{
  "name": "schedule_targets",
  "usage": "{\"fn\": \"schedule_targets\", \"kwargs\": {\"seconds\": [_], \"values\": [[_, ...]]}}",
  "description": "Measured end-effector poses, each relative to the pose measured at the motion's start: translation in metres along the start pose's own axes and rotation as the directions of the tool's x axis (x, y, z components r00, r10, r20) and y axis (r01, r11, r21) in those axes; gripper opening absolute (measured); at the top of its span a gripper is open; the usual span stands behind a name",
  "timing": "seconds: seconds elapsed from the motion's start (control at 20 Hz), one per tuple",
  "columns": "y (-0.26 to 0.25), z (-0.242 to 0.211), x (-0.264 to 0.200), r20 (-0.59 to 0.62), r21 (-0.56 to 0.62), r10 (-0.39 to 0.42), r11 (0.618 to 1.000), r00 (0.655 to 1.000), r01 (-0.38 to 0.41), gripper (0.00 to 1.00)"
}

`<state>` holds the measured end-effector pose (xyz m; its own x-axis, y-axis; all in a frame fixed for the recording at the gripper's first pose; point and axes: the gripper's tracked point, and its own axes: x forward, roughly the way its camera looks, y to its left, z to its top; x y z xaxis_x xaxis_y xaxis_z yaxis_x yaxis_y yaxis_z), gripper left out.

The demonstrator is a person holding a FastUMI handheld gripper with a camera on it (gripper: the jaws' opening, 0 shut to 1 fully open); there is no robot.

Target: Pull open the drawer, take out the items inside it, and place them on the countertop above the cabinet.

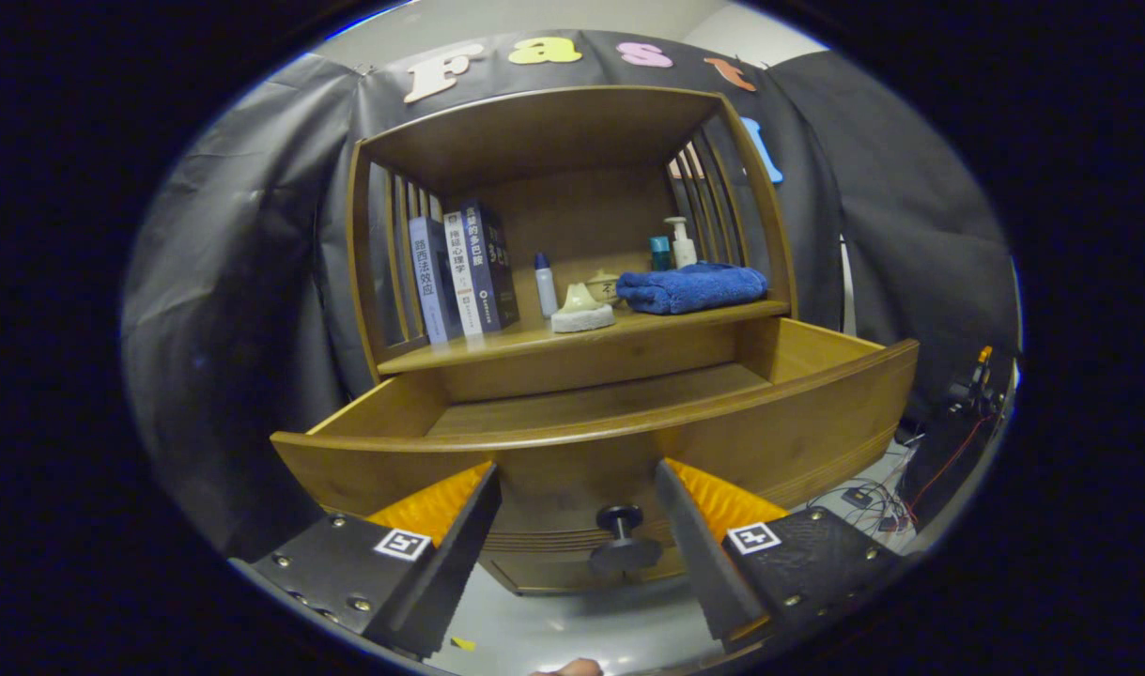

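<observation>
Gripper (578, 498) held with jaws spread wide apart, gripping nothing, fingers (440, 540) poised just in front of the wooden drawer (797, 422). Drawer pulled well out from the cabinet (572, 160), its curved front panel stretching from left to right just beyond the fingertips, bare wooden floor showing inside at the far part; contents of the near part hidden behind the front panel, so cannot tell what lies there. Dark round knob (619, 521) on the drawer front, sitting low between the two fingers and touching neither. On the countertop (572, 340) above the drawer, inside the open shelf: upright books (464, 272) on the left leaning slightly, a small white bottle with a blue cap (545, 284) just right of them, a pale dish holding a light green lump (582, 310) near the front edge, a small lidded pot (602, 284) behind it, a folded blue towel (692, 286) on the right, a teal bottle (660, 253) and a pump bottle (682, 242) at the far right behind the towel. Cables (873, 498) on the floor to the right of the cabinet
</observation>
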<state>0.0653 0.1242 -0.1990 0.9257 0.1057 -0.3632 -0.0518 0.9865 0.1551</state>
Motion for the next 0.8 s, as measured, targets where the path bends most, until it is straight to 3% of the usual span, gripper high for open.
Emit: {"fn": "schedule_targets", "kwargs": {"seconds": [0.8], "values": [[0.007, 0.019, 0.033, -0.013, -0.034, 0.013, 0.999, 1.0, -0.013, 1.0]]}}
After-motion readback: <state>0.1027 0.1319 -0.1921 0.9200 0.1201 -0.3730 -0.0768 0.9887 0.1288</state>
